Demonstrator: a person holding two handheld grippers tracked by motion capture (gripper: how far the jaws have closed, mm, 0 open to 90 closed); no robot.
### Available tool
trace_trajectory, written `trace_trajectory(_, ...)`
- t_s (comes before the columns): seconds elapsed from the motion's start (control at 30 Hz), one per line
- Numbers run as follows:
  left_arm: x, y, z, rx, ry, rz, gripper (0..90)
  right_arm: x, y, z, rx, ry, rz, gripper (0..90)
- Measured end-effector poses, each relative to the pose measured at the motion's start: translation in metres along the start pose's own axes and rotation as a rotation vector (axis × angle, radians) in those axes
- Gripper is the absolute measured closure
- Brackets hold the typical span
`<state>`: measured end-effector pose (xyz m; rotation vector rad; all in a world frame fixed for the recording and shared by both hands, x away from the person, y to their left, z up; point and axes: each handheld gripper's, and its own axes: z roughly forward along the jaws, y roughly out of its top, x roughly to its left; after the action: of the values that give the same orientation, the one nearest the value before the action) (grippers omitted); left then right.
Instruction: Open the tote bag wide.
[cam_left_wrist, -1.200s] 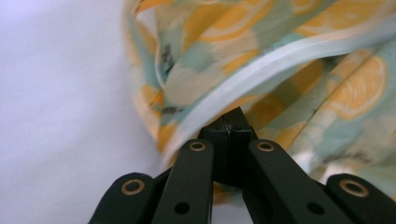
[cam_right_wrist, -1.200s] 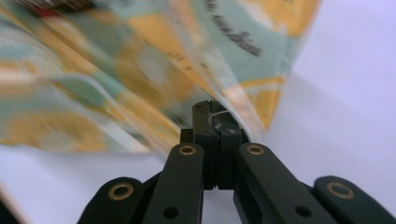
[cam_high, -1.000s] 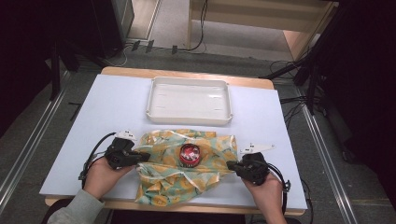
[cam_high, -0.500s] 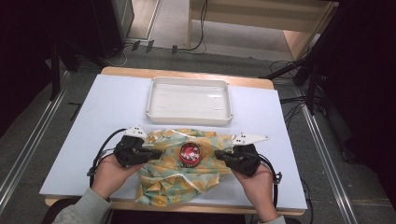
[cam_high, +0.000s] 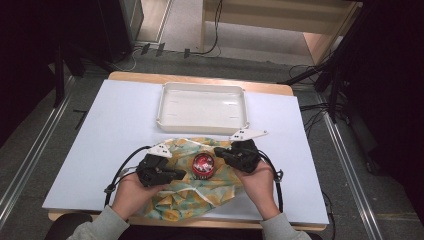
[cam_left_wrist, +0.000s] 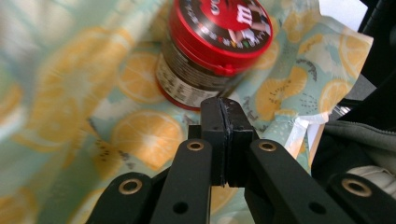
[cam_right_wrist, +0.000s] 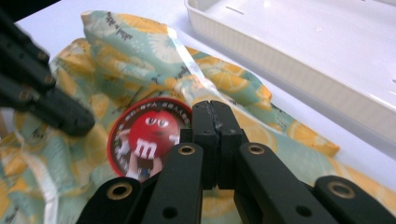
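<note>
A small jar with a red printed lid (cam_high: 203, 164) stands upright on a crumpled pale-green cloth with orange slices (cam_high: 190, 197) near the table's front edge. My left gripper (cam_high: 184, 173) lies just left of the jar, jaws shut and empty, tips pointing at it. In the left gripper view the shut jaws (cam_left_wrist: 227, 105) sit just short of the jar (cam_left_wrist: 210, 46). My right gripper (cam_high: 218, 151) is close on the jar's right, also shut on nothing. Seen from the right gripper, its tips (cam_right_wrist: 213, 108) hover beside the lid (cam_right_wrist: 149, 135), over the cloth (cam_right_wrist: 140, 60).
A white rectangular tray (cam_high: 202, 90) stands behind the cloth, its near wall (cam_right_wrist: 299, 56) close to the cloth's far edge. Bare white tabletop (cam_high: 115, 130) stretches to the left and right. The left gripper's black jaws (cam_right_wrist: 46, 100) show at the left of the right gripper view.
Both grippers have moved inward over the cloth, from its outer edges to either side of the jar. The jar and tray have stayed put.
</note>
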<state>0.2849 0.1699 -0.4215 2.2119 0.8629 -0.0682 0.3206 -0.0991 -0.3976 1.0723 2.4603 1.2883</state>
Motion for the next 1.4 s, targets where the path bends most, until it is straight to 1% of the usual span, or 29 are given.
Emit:
trace_trajectory(0.03,-0.001,-0.002,0.003,0.008,-0.009,-0.002,90.0,-0.001,0.002,0.008,0.002,-0.006,-0.004,90.0)
trace_trajectory(0.07,-0.001,-0.002,0.003,0.008,-0.009,-0.002,89.9,-0.001,0.002,0.008,0.002,-0.006,-0.004,90.0)
trace_trajectory(0.1,-0.002,-0.003,0.005,0.008,-0.016,-0.003,90.0,-0.004,0.003,0.014,0.010,-0.010,-0.002,90.0)
trace_trajectory(0.13,-0.002,-0.004,0.007,0.016,-0.016,0.001,90.0,-0.004,0.003,0.014,0.010,-0.010,-0.002,90.0)
trace_trajectory(0.17,-0.003,-0.007,0.010,0.028,-0.026,0.006,89.9,-0.008,0.003,0.020,0.018,-0.015,0.006,90.0)
trace_trajectory(0.2,-0.003,-0.007,0.010,0.028,-0.026,0.006,89.9,-0.008,0.003,0.020,0.018,-0.015,0.006,90.0)
trace_trajectory(0.3,-0.005,-0.011,0.015,0.039,-0.035,0.008,89.9,-0.016,0.003,0.032,0.031,-0.018,0.020,90.0)
trace_trajectory(0.33,-0.005,-0.011,0.015,0.039,-0.035,0.008,89.9,-0.016,0.003,0.032,0.031,-0.018,0.020,90.0)
trace_trajectory(0.4,-0.006,-0.013,0.017,0.045,-0.034,0.009,89.9,-0.022,0.003,0.040,0.035,-0.019,0.034,90.0)
trace_trajectory(0.47,-0.007,-0.016,0.020,0.051,-0.040,0.008,89.9,-0.024,0.003,0.043,0.036,-0.019,0.035,90.0)
trace_trajectory(0.53,-0.008,-0.019,0.023,0.061,-0.042,0.012,89.9,-0.027,0.002,0.050,0.044,-0.020,0.043,90.0)
trace_trajectory(0.57,-0.009,-0.021,0.025,0.074,-0.040,0.015,89.9,-0.030,0.001,0.058,0.055,-0.031,0.052,90.0)
trace_trajectory(0.6,-0.009,-0.023,0.025,0.069,-0.041,0.013,89.9,-0.031,0.000,0.062,0.058,-0.027,0.056,90.0)
trace_trajectory(0.63,-0.009,-0.023,0.025,0.069,-0.041,0.013,89.9,-0.031,0.000,0.062,0.058,-0.027,0.056,90.0)
trace_trajectory(0.7,-0.010,-0.025,0.026,0.070,-0.044,0.014,89.9,-0.034,-0.002,0.072,0.064,-0.039,0.058,90.0)
trace_trajectory(0.73,-0.010,-0.025,0.026,0.070,-0.044,0.014,89.9,-0.034,-0.002,0.072,0.064,-0.039,0.058,90.0)
trace_trajectory(0.77,-0.012,-0.027,0.027,0.077,-0.045,0.017,89.9,-0.035,-0.003,0.077,0.063,-0.045,0.056,90.0)
trace_trajectory(0.83,-0.013,-0.028,0.029,0.079,-0.050,0.016,89.9,-0.036,-0.004,0.081,0.069,-0.047,0.061,90.0)
trace_trajectory(0.87,-0.013,-0.029,0.029,0.089,-0.050,0.022,89.9,-0.037,-0.004,0.083,0.071,-0.047,0.061,90.0)
trace_trajectory(1.03,-0.018,-0.033,0.033,0.104,-0.060,0.031,89.9,-0.039,-0.007,0.090,0.087,-0.051,0.062,90.0)
trace_trajectory(1.07,-0.019,-0.034,0.034,0.105,-0.064,0.026,89.9,-0.040,-0.007,0.091,0.088,-0.049,0.062,90.0)
trace_trajectory(1.1,-0.020,-0.034,0.034,0.109,-0.065,0.036,89.9,-0.041,-0.008,0.094,0.091,-0.052,0.060,90.0)
trace_trajectory(1.2,-0.023,-0.036,0.035,0.113,-0.075,0.036,89.9,-0.041,-0.009,0.096,0.096,-0.055,0.060,90.0)
trace_trajectory(1.27,-0.024,-0.037,0.036,0.120,-0.084,0.044,89.9,-0.042,-0.010,0.098,0.096,-0.058,0.062,90.0)
trace_trajectory(1.3,-0.025,-0.038,0.036,0.118,-0.091,0.041,89.9,-0.042,-0.011,0.098,0.102,-0.056,0.066,90.0)
trace_trajectory(1.4,-0.027,-0.040,0.036,0.120,-0.104,0.044,89.9,-0.043,-0.011,0.100,0.094,-0.043,0.045,90.0)
